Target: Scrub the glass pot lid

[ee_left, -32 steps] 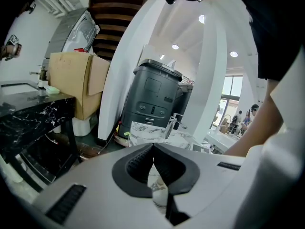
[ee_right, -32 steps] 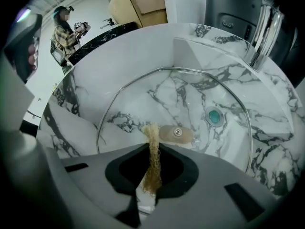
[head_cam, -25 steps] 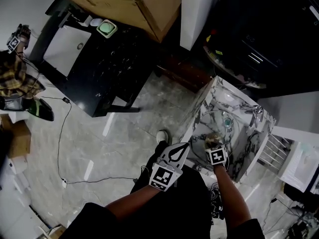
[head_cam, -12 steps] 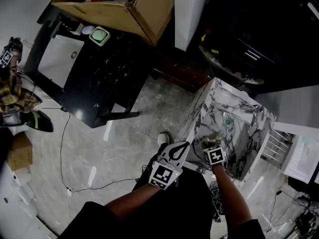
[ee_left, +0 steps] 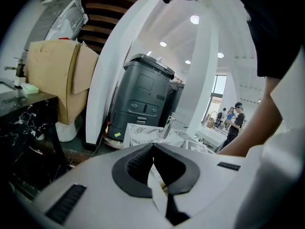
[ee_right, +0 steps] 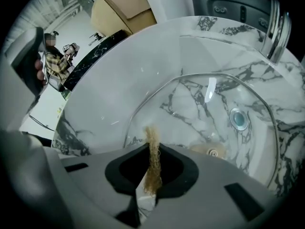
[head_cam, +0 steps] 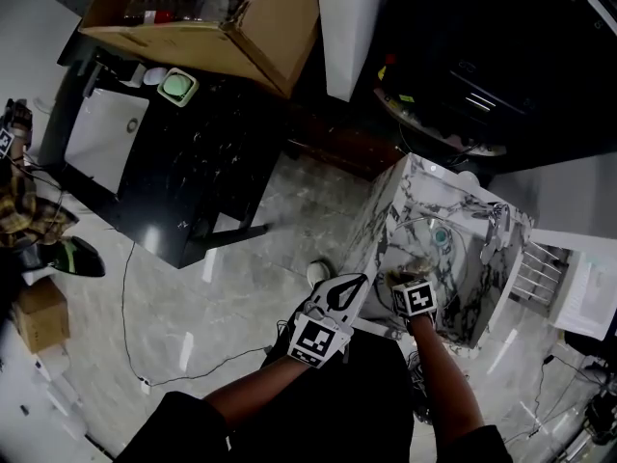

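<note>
scrubber held over the marble sink
right claw pinches the tan scrubber by the glass lid; left claw closed, empty.

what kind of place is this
Likely a staged lab or demo space, not a home kitchen: a freestanding marble sink, an open cardboard box on a black table, and a loose cable across the floor.

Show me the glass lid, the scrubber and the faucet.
glass lid (ee_right: 200, 123), right gripper view, clear pane near centre.
scrubber (ee_right: 153, 156), right gripper view, tan fibres, mid-strand.
faucet (ee_right: 275, 25), right gripper view, chrome body.
</note>
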{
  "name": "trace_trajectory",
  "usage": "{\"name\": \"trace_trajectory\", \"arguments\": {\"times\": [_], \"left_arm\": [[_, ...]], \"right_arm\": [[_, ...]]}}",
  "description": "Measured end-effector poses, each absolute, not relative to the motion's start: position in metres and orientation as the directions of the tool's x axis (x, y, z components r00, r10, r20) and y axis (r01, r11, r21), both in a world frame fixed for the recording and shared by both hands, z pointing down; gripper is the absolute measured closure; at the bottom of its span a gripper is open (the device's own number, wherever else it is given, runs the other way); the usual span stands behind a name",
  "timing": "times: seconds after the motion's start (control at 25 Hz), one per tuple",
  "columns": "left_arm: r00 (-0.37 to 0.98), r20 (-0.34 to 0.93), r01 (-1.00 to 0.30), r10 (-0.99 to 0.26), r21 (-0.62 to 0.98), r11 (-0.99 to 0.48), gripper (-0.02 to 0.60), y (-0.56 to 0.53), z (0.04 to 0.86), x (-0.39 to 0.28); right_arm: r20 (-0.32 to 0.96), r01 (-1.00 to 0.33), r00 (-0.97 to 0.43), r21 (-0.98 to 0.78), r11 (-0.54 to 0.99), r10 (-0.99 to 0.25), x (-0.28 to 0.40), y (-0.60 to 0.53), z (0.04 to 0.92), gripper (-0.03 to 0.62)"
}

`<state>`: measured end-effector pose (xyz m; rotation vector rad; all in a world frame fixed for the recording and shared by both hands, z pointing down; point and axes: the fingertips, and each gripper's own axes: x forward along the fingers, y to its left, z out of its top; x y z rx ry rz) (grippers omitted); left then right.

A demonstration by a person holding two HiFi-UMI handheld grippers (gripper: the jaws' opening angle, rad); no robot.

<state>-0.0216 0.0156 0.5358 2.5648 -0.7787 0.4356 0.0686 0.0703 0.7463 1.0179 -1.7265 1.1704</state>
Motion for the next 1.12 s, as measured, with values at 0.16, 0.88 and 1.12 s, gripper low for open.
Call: {"name": "trace_trajectory", "arguments": {"times": [0.16, 0.88, 1.12], "left_arm": [[0.788, 0.418, -0.592, -0.452, 0.311, -0.743, 0.566, 0.010, 0.541, -0.024], [0.784, 0.426, -0.602, -0.452, 0.343, -0.721, 0.566, 0.013, 0.543, -0.003], [0.793, 0.439, -0.584, -0.423, 0.347, -0.734, 0.566, 0.023, 0.546, 0.003]], "right_arm": [[0.903, -0.911, -0.382, -0.332, 0.243, -0.197, 0.062, 0.059, 0.743, 0.539], [0.881, -0.902, -0.406, -0.344, 0.262, -0.242, 0.055, 0.032, 0.747, 0.539], [0.887, -0.902, -0.395, -0.324, 0.286, -0.239, 0.058, 0.027, 0.748, 0.539]]}}
